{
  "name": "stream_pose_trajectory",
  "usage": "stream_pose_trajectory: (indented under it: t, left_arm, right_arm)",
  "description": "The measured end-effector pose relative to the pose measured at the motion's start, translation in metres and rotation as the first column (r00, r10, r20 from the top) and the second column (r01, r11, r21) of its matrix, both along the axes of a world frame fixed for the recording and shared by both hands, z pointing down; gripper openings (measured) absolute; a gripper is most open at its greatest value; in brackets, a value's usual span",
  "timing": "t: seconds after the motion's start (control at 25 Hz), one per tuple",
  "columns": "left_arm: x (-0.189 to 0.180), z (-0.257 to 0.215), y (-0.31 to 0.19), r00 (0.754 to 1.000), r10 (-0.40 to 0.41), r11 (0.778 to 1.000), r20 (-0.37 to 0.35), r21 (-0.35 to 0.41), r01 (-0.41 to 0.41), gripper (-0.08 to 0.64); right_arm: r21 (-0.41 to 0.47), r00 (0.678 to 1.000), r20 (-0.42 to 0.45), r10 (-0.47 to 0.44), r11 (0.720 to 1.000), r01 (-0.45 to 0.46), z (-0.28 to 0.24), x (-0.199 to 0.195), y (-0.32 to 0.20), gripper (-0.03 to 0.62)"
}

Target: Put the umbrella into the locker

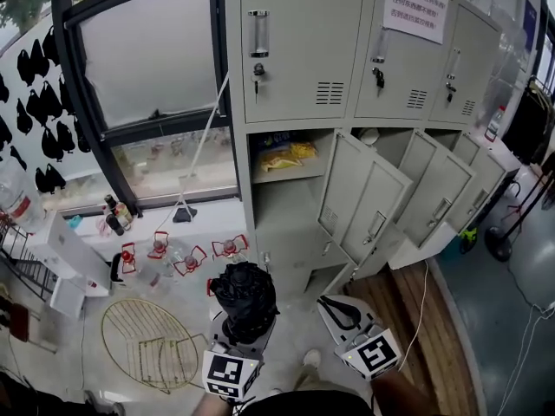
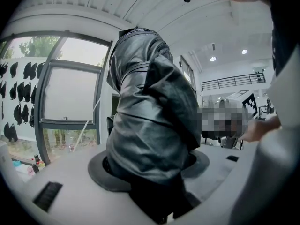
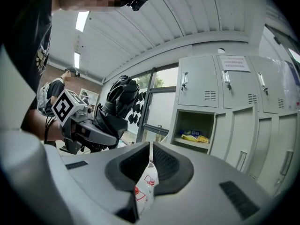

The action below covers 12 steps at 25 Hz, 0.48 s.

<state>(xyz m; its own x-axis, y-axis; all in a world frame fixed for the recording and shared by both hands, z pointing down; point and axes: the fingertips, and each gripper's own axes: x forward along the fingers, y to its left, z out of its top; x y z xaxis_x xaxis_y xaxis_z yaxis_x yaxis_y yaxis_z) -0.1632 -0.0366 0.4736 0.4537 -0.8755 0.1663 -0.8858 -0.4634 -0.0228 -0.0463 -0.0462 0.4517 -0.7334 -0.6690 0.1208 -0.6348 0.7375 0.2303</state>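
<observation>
Two jaws of the left gripper (image 1: 243, 336) are clamped on the umbrella (image 2: 150, 107), gripping it near its lower end. The umbrella's long axis runs across the jaws and stands roughly upright, its free end pointing upward above them. It is a folded compact type: black, with glossy, creased fabric bundled into a thick roll that bulges wider than the jaws on both sides. To the right of these jaws, the right gripper (image 3: 151, 149) has its jaws closed together at the tips, with nothing between them. Ahead of both sets of jaws and well apart from them stand the grey lockers (image 1: 295, 59). One open compartment (image 1: 260, 193) lies forward, below a shelf carrying yellow packets (image 1: 290, 156).
</observation>
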Motion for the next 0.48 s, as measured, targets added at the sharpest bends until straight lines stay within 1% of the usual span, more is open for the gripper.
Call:
stream_pose_trajectory:
  t: [0.12, 0.28, 0.36, 0.48]
  left_arm:
    - [0.004, 0.001, -0.016, 1.0, 0.003, 1.0, 0.009, -0.007, -0.003, 0.264]
    - [0.007, 0.009, -0.038, 1.0, 0.003, 1.0, 0.029, -0.026, -0.002, 0.264]
    - [0.009, 0.012, -0.051, 1.0, 0.003, 0.999, 0.031, -0.038, -0.002, 0.263]
    - [0.014, 0.016, -0.068, 0.999, 0.002, 0.999, 0.033, -0.05, 0.0, 0.264]
  right_arm:
    - [-0.029, 0.999, 0.037, 0.015, 0.999, -0.013, 0.004, 0.003, -0.02, 0.043]
    - [-0.035, 0.999, 0.041, 0.008, 0.999, -0.006, 0.008, 0.005, -0.045, 0.043]
    - [-0.045, 0.998, 0.057, 0.0, 0.999, 0.003, 0.009, 0.004, -0.056, 0.043]
    - [-0.063, 0.998, 0.059, -0.006, 0.998, 0.009, 0.016, 0.007, -0.073, 0.043]
